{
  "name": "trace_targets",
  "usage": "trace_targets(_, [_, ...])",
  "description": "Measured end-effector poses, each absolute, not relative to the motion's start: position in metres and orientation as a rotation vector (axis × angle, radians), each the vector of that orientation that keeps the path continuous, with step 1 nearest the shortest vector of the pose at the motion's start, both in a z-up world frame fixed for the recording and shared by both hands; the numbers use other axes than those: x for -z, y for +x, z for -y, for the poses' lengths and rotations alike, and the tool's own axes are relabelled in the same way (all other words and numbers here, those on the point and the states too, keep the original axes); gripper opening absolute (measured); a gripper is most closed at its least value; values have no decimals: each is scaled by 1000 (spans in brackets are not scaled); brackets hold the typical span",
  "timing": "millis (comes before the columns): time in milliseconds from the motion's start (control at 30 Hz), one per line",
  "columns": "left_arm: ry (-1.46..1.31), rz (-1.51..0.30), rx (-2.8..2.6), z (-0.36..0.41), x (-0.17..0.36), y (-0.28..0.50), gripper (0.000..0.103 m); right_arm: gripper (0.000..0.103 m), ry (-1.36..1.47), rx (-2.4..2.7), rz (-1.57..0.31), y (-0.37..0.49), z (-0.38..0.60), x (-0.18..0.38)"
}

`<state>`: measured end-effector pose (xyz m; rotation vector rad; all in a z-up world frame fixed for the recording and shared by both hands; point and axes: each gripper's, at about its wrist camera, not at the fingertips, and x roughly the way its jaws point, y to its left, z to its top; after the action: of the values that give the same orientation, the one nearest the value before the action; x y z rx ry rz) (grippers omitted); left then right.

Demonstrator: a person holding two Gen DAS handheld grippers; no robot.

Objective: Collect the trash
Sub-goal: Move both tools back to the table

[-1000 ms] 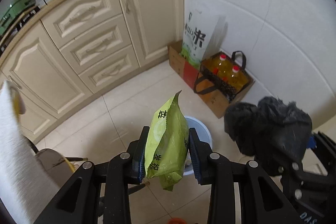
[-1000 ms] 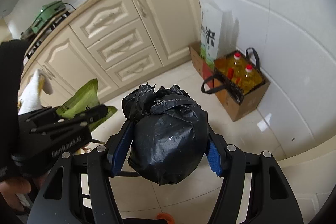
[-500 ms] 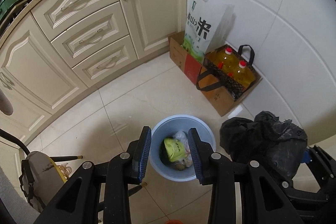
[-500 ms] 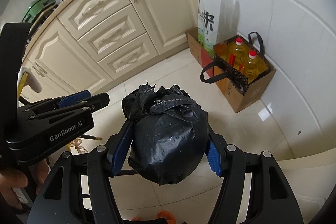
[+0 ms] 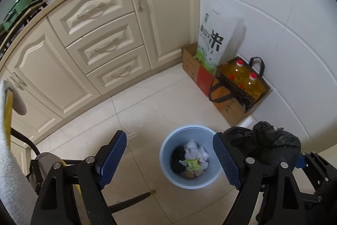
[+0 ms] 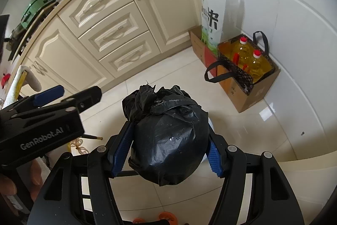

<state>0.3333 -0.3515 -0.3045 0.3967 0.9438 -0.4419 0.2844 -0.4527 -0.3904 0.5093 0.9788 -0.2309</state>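
A light blue trash bin (image 5: pixel 166 166) stands on the tiled floor below my left gripper (image 5: pixel 169 158). Its jaws are opening wide and nothing is between them. Inside the bin lie a green snack packet (image 5: pixel 192 163), white crumpled plastic and dark scraps. My right gripper (image 6: pixel 166 149) is shut on a knotted black trash bag (image 6: pixel 168 136), held above the floor. That bag (image 5: pixel 267 140) also shows at the right of the left wrist view, beside the bin. The left gripper's body (image 6: pixel 42 121) crosses the left of the right wrist view.
Cream kitchen cabinets (image 5: pixel 101 43) curve along the back. By the white tiled wall stand a rice sack (image 5: pixel 212 39) in a cardboard box and a box with two oil bottles (image 5: pixel 244 79). A chair with a white towel (image 5: pixel 12 161) is at the left.
The left gripper let go of the green snack packet, which now lies in the bin, and its jaws have spread wide. Both hands sank a little. The right still grips the black bag.
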Motion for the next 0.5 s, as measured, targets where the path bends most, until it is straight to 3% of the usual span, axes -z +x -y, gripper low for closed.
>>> trace_targets(500, [346,-930,425,330,286,325,81,66,496,217,-971,313,442,394])
